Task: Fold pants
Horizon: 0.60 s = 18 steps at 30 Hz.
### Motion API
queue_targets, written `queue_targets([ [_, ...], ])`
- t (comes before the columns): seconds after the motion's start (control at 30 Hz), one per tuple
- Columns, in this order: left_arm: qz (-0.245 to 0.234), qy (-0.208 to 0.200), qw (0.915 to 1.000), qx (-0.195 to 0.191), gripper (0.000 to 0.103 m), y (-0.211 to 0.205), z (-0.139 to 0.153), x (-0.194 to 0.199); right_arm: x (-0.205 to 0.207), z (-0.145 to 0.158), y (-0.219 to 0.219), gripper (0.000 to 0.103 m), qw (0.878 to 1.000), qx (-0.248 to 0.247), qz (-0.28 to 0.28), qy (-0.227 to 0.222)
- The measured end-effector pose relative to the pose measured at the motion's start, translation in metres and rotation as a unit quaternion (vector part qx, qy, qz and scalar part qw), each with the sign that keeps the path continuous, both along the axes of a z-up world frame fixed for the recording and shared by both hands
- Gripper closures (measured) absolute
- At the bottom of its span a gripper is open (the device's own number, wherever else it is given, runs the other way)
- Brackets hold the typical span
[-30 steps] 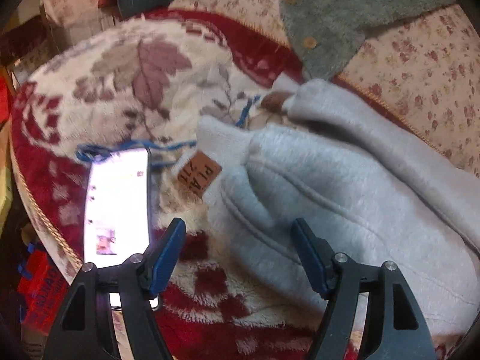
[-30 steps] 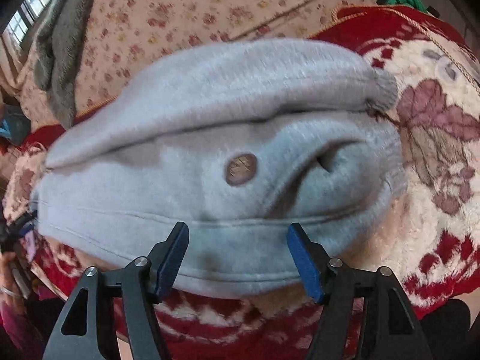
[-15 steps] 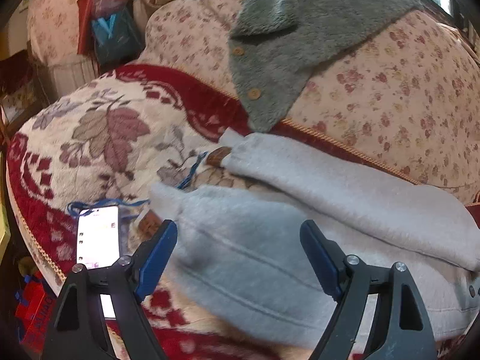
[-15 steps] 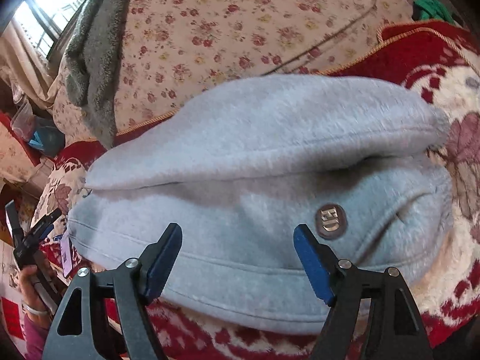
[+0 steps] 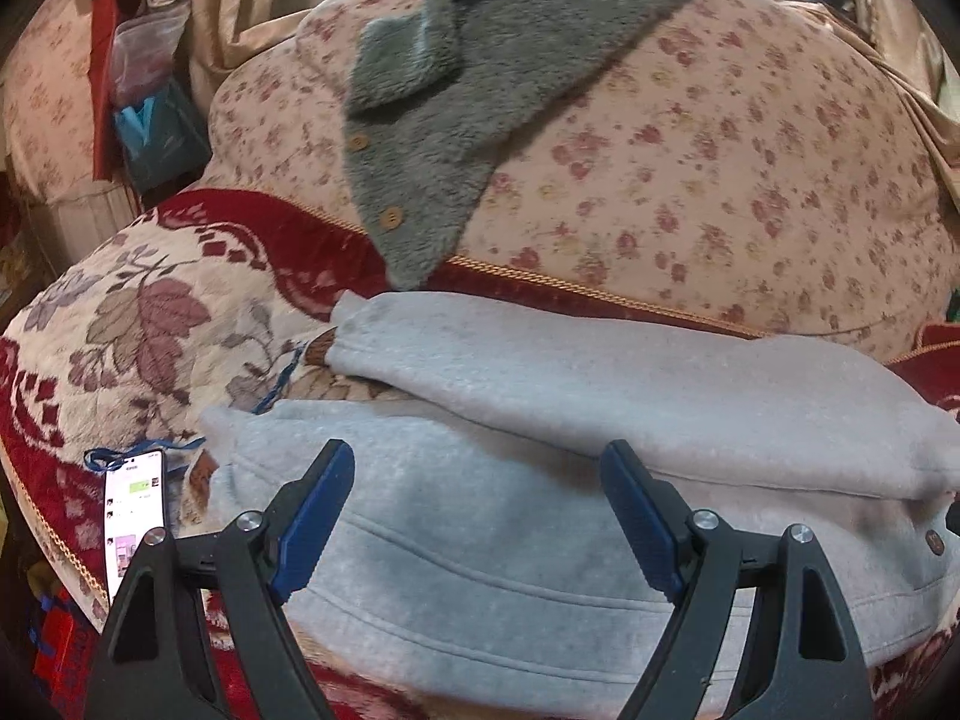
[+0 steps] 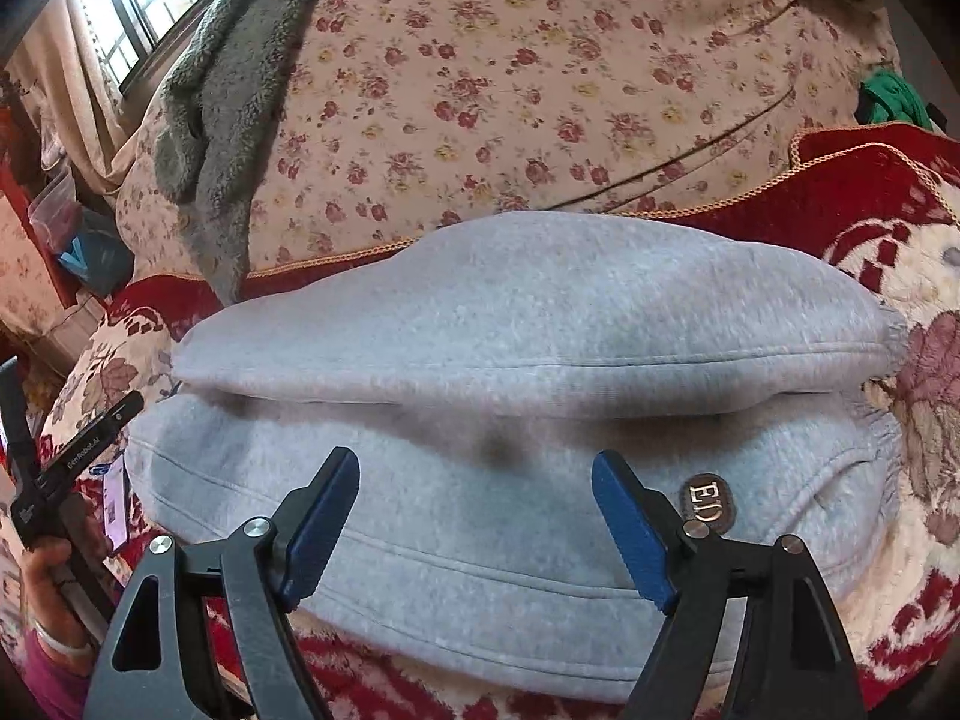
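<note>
Light grey fleece pants (image 5: 540,528) (image 6: 528,420) lie folded lengthwise on the red and cream floral blanket (image 5: 138,324), one leg stacked on the other. A round metal badge (image 6: 708,507) sits near the waistband end at the right. My left gripper (image 5: 480,468) hangs open above the near leg, nothing between its blue pads. My right gripper (image 6: 474,480) also hovers above the pants; its jaws are opening and hold nothing. In the right wrist view, the left gripper's handle (image 6: 42,480) shows at the far left, held by a hand.
A lit phone (image 5: 135,516) lies on the blanket's left edge beside the pants. A grey fleece cardigan (image 5: 480,90) drapes over the floral sofa back (image 5: 720,180). Bags and clutter (image 5: 150,120) stand at the far left. A green item (image 6: 894,99) lies far right.
Both grippers have risen and drawn back from the pants, so more of the sofa back shows. Both sets of jaws stand wider. The pants lie released on the blanket.
</note>
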<state>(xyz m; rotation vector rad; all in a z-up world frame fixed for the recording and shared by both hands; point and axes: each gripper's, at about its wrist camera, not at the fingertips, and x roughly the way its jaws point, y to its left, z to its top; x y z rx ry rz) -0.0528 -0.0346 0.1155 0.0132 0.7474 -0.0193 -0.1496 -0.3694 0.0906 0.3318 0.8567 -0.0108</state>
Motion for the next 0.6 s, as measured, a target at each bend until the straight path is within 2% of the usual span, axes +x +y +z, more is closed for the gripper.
queue_targets([
  [0.13,-0.007,-0.002,1.0,0.003,0.02,-0.008,-0.001,-0.002,0.002,-0.001,0.005,0.018,1.0,-0.009,0.004,0.001],
  [0.6,-0.004,0.007,0.9999,0.007,0.02,-0.009,-0.011,0.003,0.004,-0.016,-0.008,0.015,1.0,0.004,-0.011,0.018],
])
